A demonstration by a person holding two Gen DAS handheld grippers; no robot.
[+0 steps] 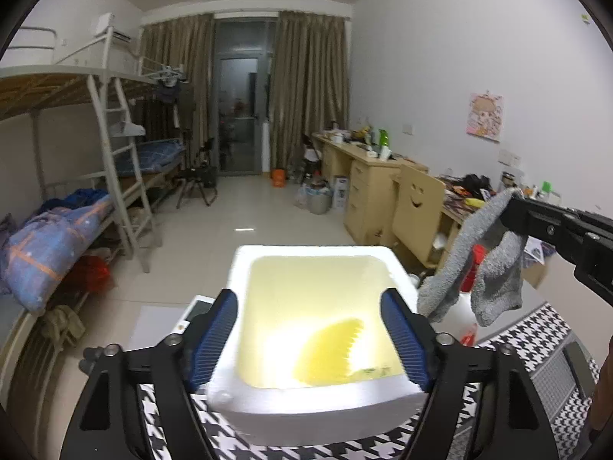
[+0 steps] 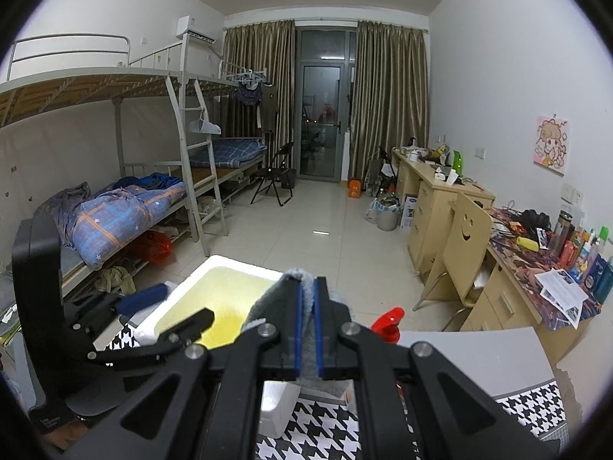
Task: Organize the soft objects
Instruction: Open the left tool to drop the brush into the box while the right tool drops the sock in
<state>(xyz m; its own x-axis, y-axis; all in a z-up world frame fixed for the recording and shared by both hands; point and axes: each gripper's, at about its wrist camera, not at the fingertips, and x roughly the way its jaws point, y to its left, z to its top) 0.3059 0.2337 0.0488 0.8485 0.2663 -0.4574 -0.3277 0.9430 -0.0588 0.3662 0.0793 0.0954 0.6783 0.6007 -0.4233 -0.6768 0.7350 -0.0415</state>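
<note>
Transfer step in hand: right gripper [image 2: 306,326] clamps the grey sock [image 1: 479,264] aloft beside the white foam box [image 1: 245,264], left gripper [image 1: 306,345] wide and empty; next, carry over and release.

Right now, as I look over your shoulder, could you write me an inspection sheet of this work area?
Surface: black-and-white houndstooth cloth under the box.
Job's things: grey sock hanging in the air beside the white foam box; a yellow item lies inside the box.
Clutter: red-capped spray bottle beside the box.
Grippers: right gripper shut on the grey sock; left gripper open, its jaws either side of the box.
Cables: nothing seen.
Surroundings: bunk bed, curtains, cluttered desks, smiley-face chair.
</note>
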